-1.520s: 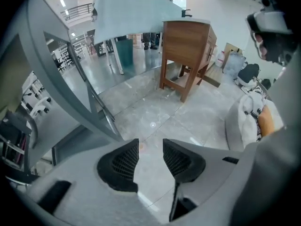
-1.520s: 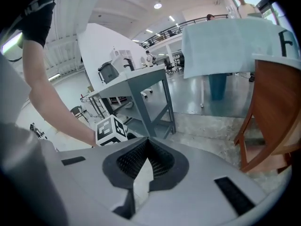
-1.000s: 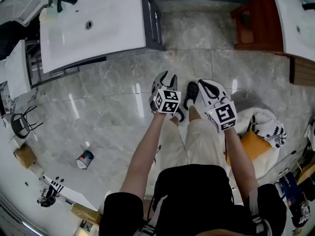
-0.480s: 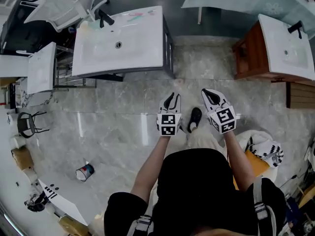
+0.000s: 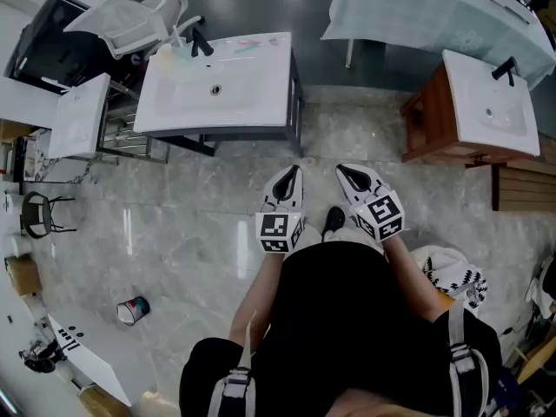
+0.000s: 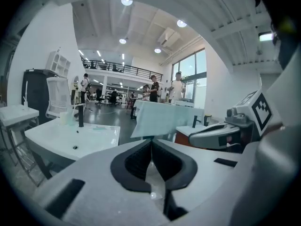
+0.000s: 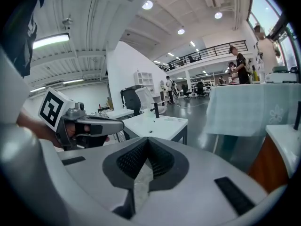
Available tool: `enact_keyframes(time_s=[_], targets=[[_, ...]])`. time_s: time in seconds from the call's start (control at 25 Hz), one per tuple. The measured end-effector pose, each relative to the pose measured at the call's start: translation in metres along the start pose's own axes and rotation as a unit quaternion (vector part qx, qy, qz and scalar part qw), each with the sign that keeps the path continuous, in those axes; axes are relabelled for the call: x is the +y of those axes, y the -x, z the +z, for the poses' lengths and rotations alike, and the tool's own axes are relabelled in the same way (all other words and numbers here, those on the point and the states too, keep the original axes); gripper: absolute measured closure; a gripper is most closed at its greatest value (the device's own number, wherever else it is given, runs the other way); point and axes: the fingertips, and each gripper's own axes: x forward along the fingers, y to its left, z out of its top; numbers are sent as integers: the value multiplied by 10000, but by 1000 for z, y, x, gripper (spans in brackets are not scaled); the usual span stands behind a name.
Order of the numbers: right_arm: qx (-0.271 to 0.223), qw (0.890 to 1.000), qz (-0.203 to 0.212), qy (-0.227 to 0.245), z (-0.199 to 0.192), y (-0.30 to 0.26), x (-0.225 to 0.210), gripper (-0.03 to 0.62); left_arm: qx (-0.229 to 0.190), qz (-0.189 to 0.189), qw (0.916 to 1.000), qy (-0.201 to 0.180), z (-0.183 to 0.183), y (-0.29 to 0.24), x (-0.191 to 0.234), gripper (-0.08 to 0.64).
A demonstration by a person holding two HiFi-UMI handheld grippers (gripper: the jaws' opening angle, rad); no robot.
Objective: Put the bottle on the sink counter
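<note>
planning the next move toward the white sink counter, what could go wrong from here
1. The left hand-held gripper and right hand-held gripper are both shut and empty; the left's jaws have just been closing on nothing, so nothing is carried.
2. A small container lies on the floor off to the left, possibly a trip hazard.
3. A faucet and pale container crowd the back edge of the sink counter.

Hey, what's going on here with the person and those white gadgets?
A person stands on the marble floor holding a left claw and a right claw, both shut and empty; the left one has just closed. They point toward the white sink counter, where a pale bottle stands beside the black faucet. Nothing is being carried right now.
</note>
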Motion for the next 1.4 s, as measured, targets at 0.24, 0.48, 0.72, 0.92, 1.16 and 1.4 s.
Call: enact_keyframes(time_s=[0.24, 0.48, 0.72, 0.92, 1.16, 1.4], targets=[[-207, 9997, 124, 85, 25, 0, 21, 588, -261, -110, 9996, -33, 28, 26, -1, 541], [-108, 9998, 133, 132, 21, -6, 59, 588, -343, -222, 9991, 118, 27, 70, 15, 541], [-162, 9994, 292, 131, 13, -12, 135, 588, -280, -255, 9993, 78, 10, 142, 48, 540], [-164, 9993, 279, 173, 7, -19, 209, 588, -199, -289, 9992, 187, -14, 207, 78, 540], [-237, 9994, 159, 194, 5, -20, 278, 588, -264, -514, 9981, 216, -30, 266, 96, 540], [-258, 9994, -137, -172, -22, -4, 323, 588, -120, -780, 9966, 246, -52, 311, 105, 540]])
